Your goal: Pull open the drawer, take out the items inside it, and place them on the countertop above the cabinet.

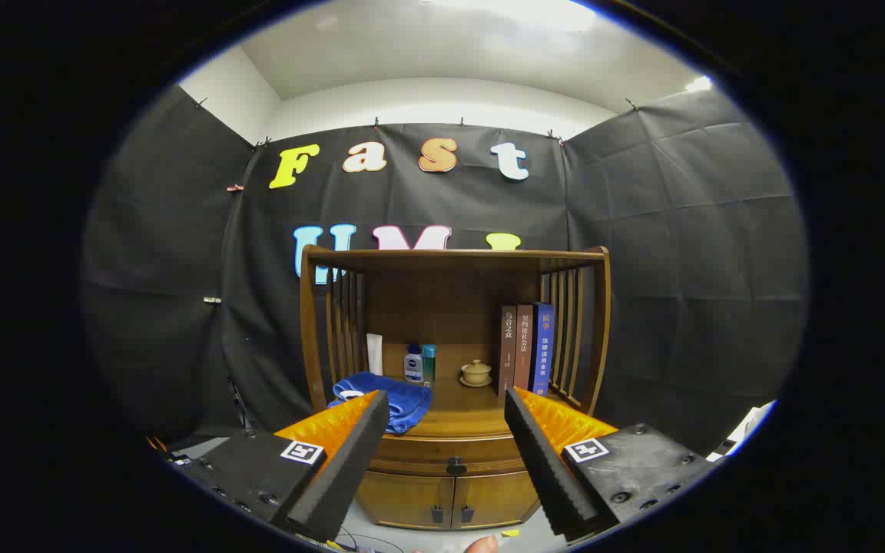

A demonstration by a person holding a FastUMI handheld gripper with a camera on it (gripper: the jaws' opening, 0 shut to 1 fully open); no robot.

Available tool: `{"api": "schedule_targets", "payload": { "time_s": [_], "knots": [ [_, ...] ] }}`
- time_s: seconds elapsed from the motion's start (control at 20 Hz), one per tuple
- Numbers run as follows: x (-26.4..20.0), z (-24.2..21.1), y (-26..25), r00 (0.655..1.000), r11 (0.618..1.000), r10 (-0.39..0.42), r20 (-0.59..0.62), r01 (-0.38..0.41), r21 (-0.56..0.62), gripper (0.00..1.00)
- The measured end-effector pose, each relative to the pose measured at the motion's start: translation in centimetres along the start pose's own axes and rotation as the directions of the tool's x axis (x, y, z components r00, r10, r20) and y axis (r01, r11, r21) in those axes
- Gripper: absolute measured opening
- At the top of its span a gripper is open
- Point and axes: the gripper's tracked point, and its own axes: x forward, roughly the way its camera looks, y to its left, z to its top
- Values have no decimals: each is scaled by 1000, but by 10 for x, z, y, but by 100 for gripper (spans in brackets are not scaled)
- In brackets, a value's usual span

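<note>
The drawer (455, 455) sits closed under the countertop (464, 418) of the wooden cabinet (454, 346), its dark knob (455, 465) between the gripper (446, 407) fingers — spread wide, holding nothing. On the countertop: blue towel (389, 399), two bottles (419, 363), lidded cup (476, 373), three books (527, 348) upright.

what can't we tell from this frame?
- Drawer contents: it is shut, front panel hides the inside.
- Blue towel: near corner hidden behind one tool finger; fingers apart, holding nothing.
- Lower cabinet doors: partly hidden behind both fingers.
- Bottles and small white item beside them: too small to identify.
- Book spines: too small to make out.
</note>
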Motion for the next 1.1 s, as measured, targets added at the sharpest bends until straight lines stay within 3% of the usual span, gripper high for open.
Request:
{"api": "schedule_targets", "payload": {
  "time_s": [1.1],
  "knots": [
    [10, 7, 5, 1000, 1000, 21, -18, -21, -5, 98]
  ]
}}
